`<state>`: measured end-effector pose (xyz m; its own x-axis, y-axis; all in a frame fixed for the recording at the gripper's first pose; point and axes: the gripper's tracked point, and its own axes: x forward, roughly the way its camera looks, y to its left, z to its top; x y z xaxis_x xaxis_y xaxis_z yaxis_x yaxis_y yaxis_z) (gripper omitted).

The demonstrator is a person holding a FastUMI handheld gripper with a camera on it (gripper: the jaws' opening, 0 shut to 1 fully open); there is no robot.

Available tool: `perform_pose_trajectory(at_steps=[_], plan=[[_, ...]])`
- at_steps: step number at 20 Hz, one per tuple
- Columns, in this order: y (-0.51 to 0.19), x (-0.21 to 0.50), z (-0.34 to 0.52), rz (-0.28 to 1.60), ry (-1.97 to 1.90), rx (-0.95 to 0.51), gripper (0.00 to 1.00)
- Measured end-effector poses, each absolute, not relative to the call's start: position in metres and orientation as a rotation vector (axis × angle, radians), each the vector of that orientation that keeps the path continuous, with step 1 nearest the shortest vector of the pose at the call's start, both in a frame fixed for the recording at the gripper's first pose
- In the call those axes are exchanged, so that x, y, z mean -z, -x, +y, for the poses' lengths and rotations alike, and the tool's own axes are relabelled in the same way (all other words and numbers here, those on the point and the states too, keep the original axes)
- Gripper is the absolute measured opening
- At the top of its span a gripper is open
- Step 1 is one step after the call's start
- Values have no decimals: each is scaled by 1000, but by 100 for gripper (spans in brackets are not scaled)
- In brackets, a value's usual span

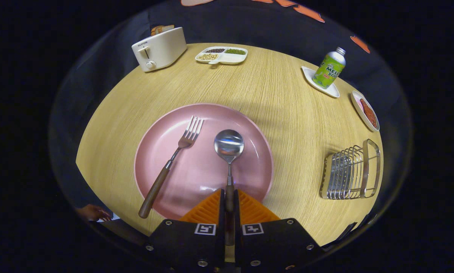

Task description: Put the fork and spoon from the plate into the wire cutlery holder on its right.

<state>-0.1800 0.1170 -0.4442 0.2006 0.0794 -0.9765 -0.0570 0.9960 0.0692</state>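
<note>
Pinching the spoon (pixel 229 151) handle between both fingers of my gripper (pixel 229 199); next I lift toward the wire holder (pixel 350 170)

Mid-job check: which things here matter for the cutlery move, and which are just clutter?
Job: spoon, handle clamped between the gripper fingers; fork; pink plate; wire cutlery holder.

Clutter: toaster, divided snack tray, soda bottle on a small dish, oval dish.
</note>
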Motion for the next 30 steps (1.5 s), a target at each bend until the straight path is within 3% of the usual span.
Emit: perform_pose_trajectory(at_steps=[9,17,22,30], plan=[[177,410,108,1357,-106,-75,5],[181,348,0,1323,-79,95,5],[202,340,-63,1376,-76,203,5],[217,352,-79,1493,-110,194,6]])
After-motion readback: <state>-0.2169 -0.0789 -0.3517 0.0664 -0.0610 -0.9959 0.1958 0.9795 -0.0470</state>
